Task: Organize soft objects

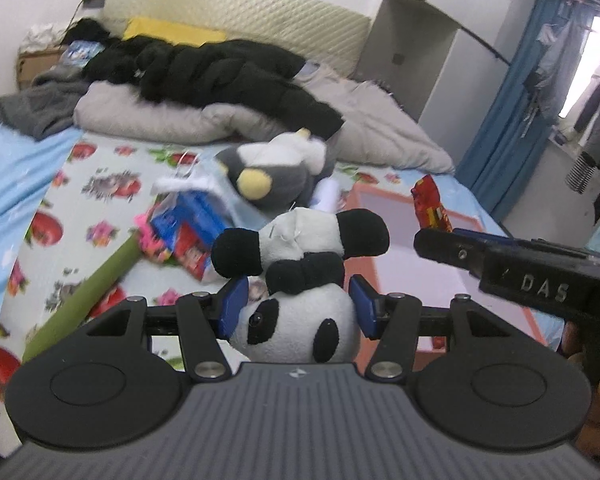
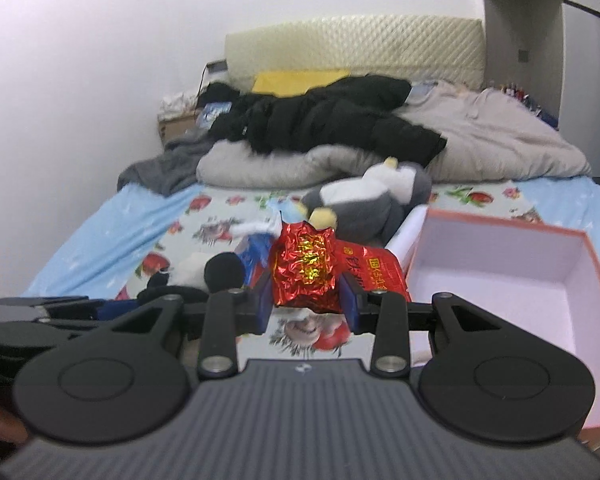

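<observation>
Left gripper (image 1: pixel 296 307) pinches a panda plush (image 1: pixel 300 280), lifted above the floral bed sheet (image 1: pixel 100 184). Right gripper (image 2: pixel 307 300) pinches a red foil packet (image 2: pixel 305 268), left of the open pink box (image 2: pixel 512 280). A penguin plush (image 2: pixel 364 204) lies farther back.

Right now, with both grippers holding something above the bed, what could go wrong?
1. The left gripper squeezes the panda plush only at its head, with the body sticking out ahead; the soft toy might slip out.
2. The right gripper pinches the crinkled red foil packet, which could slide or crush.
3. The grippers sit close side by side, so they might bump on the way to the open pink box.
</observation>
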A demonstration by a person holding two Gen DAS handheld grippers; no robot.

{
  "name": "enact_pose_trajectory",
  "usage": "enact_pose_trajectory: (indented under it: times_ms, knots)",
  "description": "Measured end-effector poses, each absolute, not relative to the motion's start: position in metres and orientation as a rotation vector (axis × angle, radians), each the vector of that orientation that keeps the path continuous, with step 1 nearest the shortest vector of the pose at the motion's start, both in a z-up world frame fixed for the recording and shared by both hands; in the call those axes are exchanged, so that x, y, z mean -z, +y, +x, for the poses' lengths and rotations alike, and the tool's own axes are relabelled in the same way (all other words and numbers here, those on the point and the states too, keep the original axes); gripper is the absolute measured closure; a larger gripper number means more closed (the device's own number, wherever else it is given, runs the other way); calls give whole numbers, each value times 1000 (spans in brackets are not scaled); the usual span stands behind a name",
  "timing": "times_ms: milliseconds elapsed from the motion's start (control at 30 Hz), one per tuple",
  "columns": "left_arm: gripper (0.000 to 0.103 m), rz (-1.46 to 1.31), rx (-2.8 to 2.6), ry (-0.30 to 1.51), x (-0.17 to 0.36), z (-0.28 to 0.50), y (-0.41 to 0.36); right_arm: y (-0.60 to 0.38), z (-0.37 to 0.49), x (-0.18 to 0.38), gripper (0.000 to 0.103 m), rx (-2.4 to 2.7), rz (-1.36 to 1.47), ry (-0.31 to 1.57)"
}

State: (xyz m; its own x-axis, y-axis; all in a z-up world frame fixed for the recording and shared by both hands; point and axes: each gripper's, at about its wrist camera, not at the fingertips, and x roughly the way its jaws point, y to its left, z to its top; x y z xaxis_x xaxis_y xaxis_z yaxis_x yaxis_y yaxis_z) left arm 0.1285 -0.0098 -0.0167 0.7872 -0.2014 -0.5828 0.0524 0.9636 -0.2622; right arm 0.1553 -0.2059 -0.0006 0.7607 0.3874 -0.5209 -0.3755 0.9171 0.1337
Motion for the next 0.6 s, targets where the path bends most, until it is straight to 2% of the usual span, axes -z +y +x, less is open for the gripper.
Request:
enact_pose_trajectory:
  times_ms: [333, 600]
  knots:
    - [41, -195, 236, 598, -14, 161, -48, -253, 163, -23, 64, -309, 42, 485]
    - [41, -174, 323, 616, -8, 200, -89, -301, 181, -13, 65, -176, 54, 480]
